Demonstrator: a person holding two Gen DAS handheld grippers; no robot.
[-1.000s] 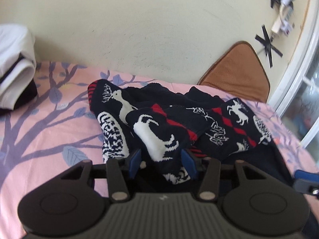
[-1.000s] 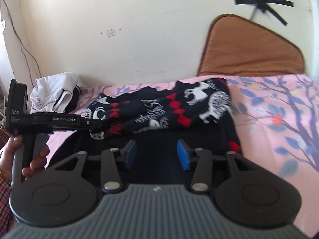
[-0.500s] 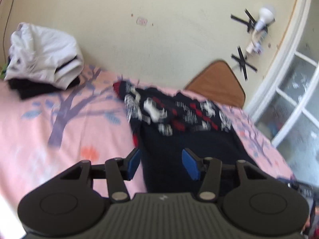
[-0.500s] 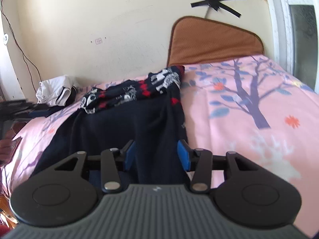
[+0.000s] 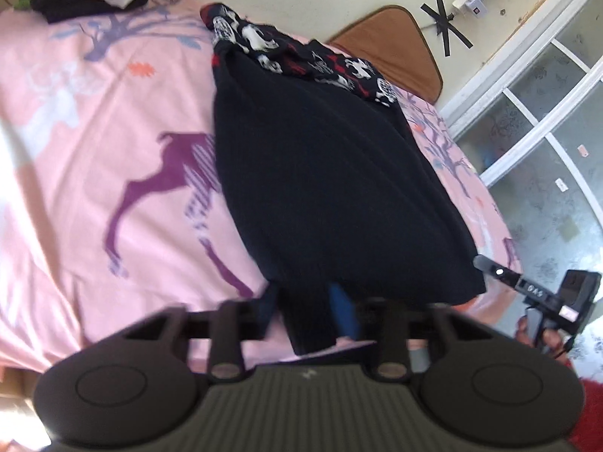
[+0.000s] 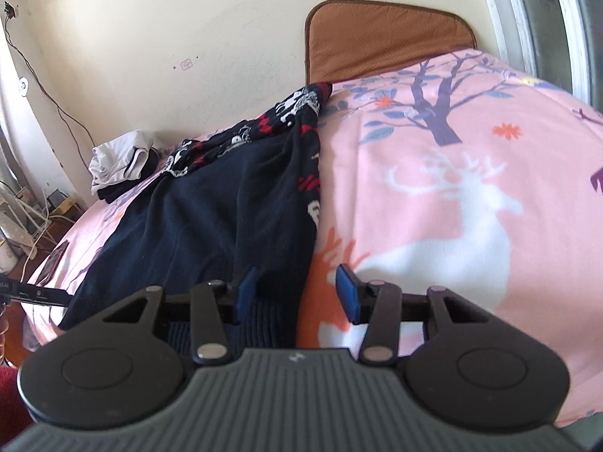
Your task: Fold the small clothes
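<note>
One sweater (image 5: 331, 173), two claws (image 5: 307, 316), one bedsheet (image 5: 94, 150)

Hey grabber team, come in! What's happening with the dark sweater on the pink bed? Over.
Left gripper just closed, shut on sweater hem. Right gripper open at the other hem corner, not gripping. Sweater lies spread on bedsheet. Nothing in the way. Over.

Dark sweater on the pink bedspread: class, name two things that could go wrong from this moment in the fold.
1. The left gripper, just closed, pinches only a narrow strip of the dark sweater's hem; it could slip out when pulled.
2. The right gripper is open with the hem's corner barely inside; closing now might miss it or catch the bedspread.
</note>
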